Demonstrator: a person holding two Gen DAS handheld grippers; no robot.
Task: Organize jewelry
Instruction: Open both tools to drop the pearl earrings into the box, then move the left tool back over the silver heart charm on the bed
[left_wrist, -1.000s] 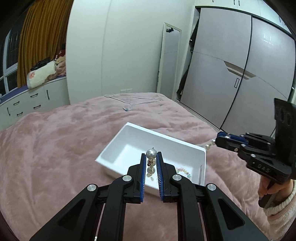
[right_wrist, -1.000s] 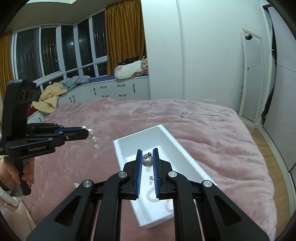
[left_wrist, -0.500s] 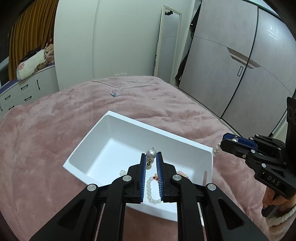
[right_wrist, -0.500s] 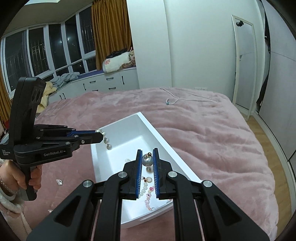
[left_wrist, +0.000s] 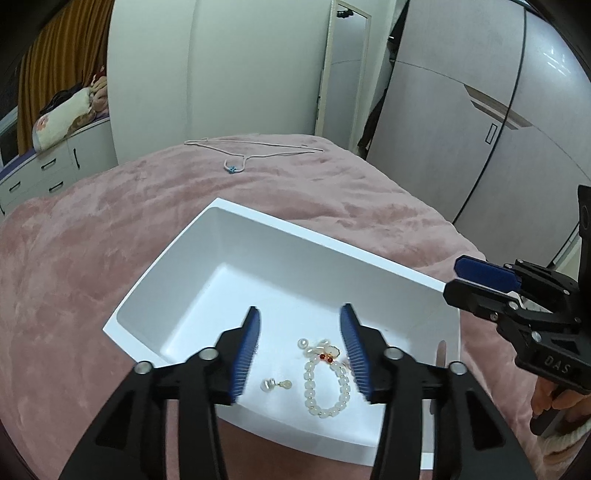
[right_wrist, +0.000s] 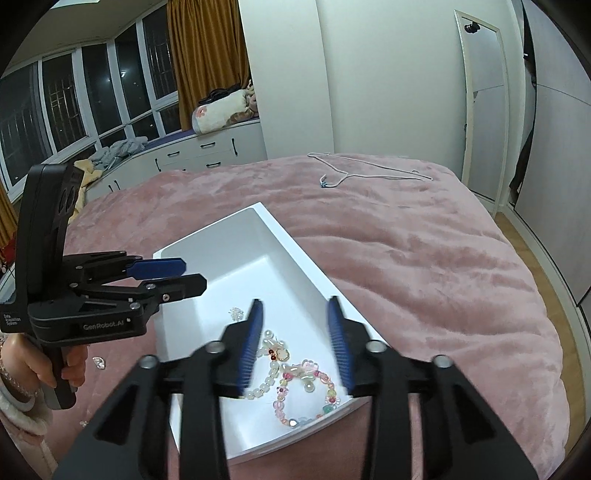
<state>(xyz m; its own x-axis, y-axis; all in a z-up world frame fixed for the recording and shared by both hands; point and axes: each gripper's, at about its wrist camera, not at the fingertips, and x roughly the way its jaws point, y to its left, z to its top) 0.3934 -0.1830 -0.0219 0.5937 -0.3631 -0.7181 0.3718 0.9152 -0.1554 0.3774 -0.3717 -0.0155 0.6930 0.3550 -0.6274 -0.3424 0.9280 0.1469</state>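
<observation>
Both tongs — left (left_wrist: 300, 334), right (right_wrist: 295, 325) — gape wide, holding nothing, over the white tray (left_wrist: 258, 236).

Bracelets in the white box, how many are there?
2. A white pearl bracelet lies near the box's front end, and a colourful bead bracelet beside it. Gripper fingers may hide more.

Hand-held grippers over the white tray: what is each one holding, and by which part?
Nothing. The left hand-held gripper and right hand-held gripper both hang open above the white tray.
</observation>
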